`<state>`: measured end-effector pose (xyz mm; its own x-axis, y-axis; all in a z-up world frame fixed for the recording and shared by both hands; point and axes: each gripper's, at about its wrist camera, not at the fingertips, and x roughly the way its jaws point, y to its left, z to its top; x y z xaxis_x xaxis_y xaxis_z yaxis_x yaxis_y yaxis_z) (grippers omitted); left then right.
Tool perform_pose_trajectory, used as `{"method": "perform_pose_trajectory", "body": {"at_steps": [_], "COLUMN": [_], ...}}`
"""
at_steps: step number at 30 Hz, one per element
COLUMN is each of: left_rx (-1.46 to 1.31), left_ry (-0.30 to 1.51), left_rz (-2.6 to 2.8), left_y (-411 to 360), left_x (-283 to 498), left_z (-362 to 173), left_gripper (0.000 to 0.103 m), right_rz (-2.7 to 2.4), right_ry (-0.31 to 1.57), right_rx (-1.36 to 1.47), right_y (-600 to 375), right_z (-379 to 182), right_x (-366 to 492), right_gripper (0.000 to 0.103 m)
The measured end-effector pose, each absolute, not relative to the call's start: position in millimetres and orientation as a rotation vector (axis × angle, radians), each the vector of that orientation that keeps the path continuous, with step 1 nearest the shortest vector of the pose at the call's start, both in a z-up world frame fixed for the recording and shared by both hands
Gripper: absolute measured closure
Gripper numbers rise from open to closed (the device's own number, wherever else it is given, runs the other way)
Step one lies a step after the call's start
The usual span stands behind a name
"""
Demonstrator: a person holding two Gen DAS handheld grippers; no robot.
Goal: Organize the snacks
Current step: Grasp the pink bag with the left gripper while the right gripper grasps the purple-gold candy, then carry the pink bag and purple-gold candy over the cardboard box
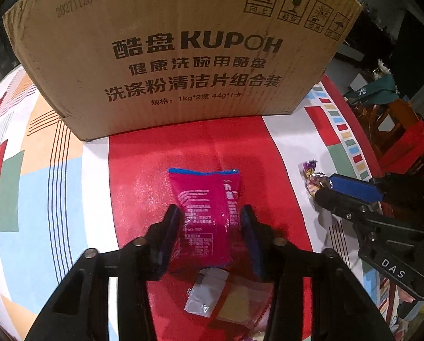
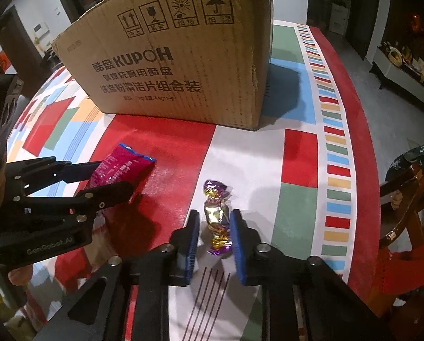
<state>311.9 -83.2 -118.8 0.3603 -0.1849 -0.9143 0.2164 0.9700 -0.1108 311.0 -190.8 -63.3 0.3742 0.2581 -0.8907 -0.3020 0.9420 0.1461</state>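
Note:
A pink snack packet [image 1: 206, 199] with a blue top edge lies on the red patch of the tablecloth, in front of a cardboard box [image 1: 183, 56]. My left gripper [image 1: 210, 213] straddles the packet's lower half, and its blue pads press on both sides. The right wrist view shows the same packet [image 2: 126, 164] pinched in the left gripper [image 2: 113, 179]. A purple and gold foil candy [image 2: 215, 199] lies on a white patch further right. My right gripper [image 2: 214, 216] is shut on its middle. In the left wrist view the candy [image 1: 311, 173] sticks out beyond the tips of the right gripper [image 1: 324, 189].
The tall box [image 2: 177, 65] stands close behind both snacks. A silver sachet [image 1: 203, 295] and a clear wrapper [image 1: 240, 298] lie under the left gripper. The round table's edge [image 2: 362, 153] curves along the right, with a wooden chair [image 2: 405, 199] beyond it.

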Motion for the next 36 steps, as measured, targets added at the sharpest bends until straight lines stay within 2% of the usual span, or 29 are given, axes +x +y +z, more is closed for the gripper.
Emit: {"method": "perform_pose_trajectory", "body": {"at_steps": [7, 36], "left_rx": [0.037, -0.011], "left_ry": [1.163, 0.954], "left_rz": [-0.265, -0.299], "left_y": [-81.2, -55.3], "left_x": [309.9, 274.6], "left_z": [-115.6, -34.5], "left_gripper": [0.066, 0.067], "right_rz": [0.364, 0.378], "right_ry": [1.118, 0.951], "right_rx": [-0.04, -0.018], "right_y": [-188.3, -170.0], "right_z": [-59.1, 10.2], "right_x": [307.8, 285.3], "right_gripper": [0.086, 0.086]}}
